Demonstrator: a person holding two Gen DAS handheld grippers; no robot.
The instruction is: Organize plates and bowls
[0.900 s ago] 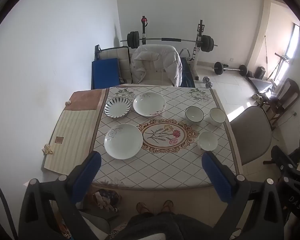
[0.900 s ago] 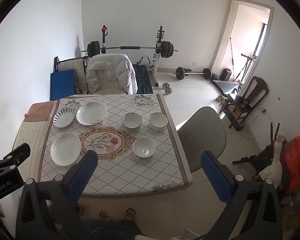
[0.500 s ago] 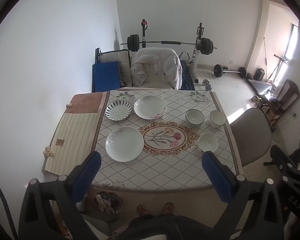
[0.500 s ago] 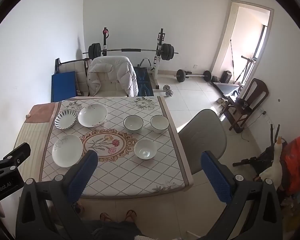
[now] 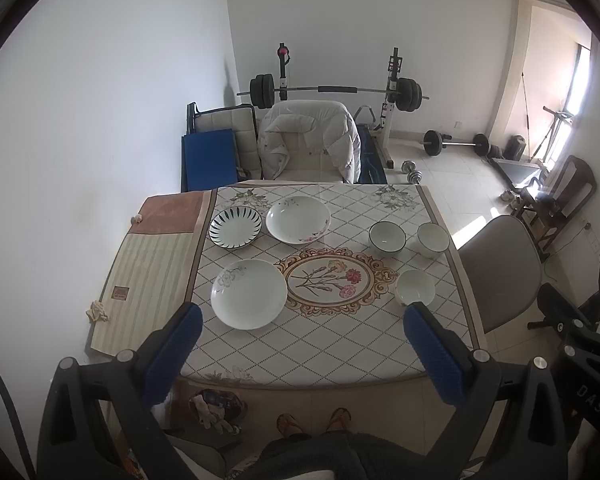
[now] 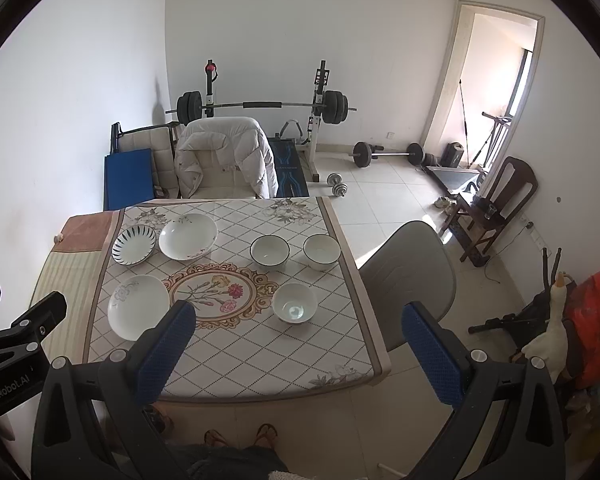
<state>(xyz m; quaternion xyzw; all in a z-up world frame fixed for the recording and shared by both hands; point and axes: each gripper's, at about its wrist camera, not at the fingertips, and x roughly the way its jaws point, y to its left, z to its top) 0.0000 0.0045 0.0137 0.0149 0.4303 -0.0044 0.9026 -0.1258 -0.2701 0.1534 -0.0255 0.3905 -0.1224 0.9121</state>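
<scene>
On the patterned table stand three plates on the left: a white plate near me, a blue-striped plate and a deep white plate behind it. Three bowls stand on the right: a dark-rimmed bowl, a white bowl and a nearer white bowl. The same dishes show in the right wrist view: plate, striped plate, deep plate, bowls. My left gripper and right gripper are open, empty, high above the table's near edge.
A grey chair stands at the table's right side. A chair with a white jacket stands behind the table. A striped mat lies at the left. A barbell rack, weights and a wooden chair stand beyond.
Both grippers have drawn back and up from the table, so the table looks smaller and farther. The dishes have not moved. Both stay open.
</scene>
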